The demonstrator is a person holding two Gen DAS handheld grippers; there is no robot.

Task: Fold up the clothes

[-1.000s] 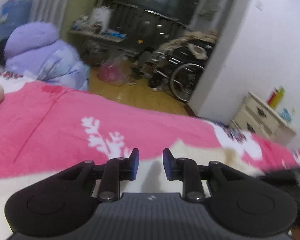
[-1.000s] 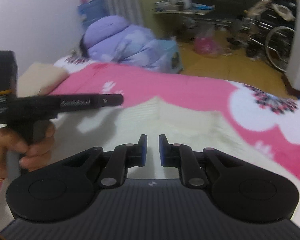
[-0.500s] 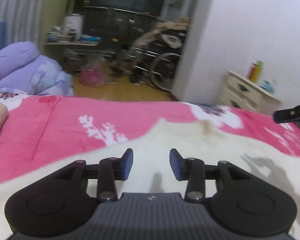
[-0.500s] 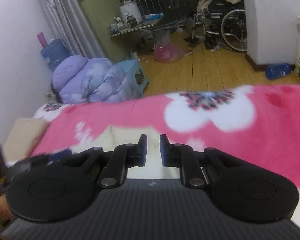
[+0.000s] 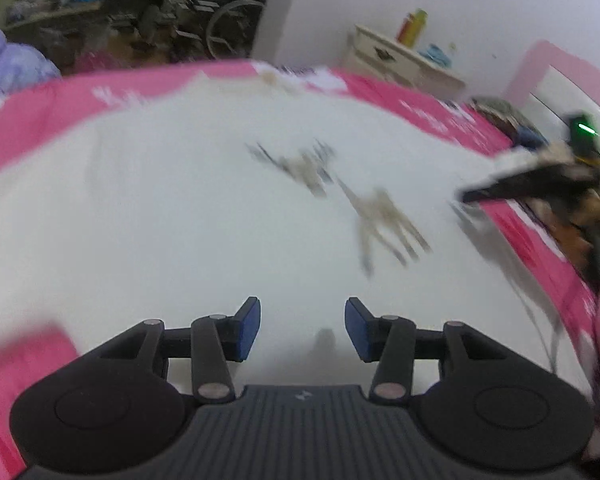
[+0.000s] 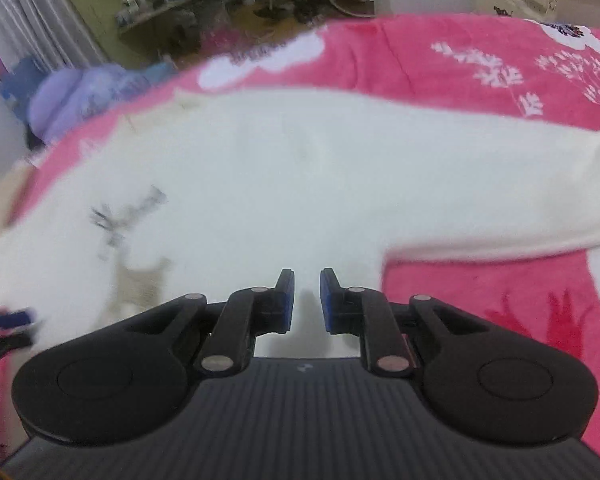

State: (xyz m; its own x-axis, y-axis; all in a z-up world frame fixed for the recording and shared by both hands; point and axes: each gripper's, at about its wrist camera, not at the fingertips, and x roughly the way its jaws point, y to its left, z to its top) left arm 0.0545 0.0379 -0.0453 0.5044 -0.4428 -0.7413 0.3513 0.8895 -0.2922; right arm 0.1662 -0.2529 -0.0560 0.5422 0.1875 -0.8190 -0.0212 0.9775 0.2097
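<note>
A white sweater (image 5: 204, 208) with a grey-beige print (image 5: 376, 216) lies spread flat on a pink blanket (image 5: 40, 112). It also shows in the right wrist view (image 6: 300, 176), with one sleeve (image 6: 540, 200) stretched out to the right. My left gripper (image 5: 302, 328) is open and empty, low over the sweater's near edge. My right gripper (image 6: 307, 300) hovers over the sweater's hem with a narrow gap between its pads and nothing between them. The right gripper also shows blurred at the right of the left wrist view (image 5: 516, 184).
The pink blanket (image 6: 480, 60) covers the bed. A cream nightstand (image 5: 400, 60) with bottles stands by the white wall. A wheelchair (image 5: 228, 28) and clutter stand on the wooden floor beyond the bed. A purple jacket (image 6: 72, 96) lies at the far left.
Both grippers have tilted down toward the sweater and come closer to it. The left gripper's jaws have opened wider. The right gripper's narrow gap is little changed.
</note>
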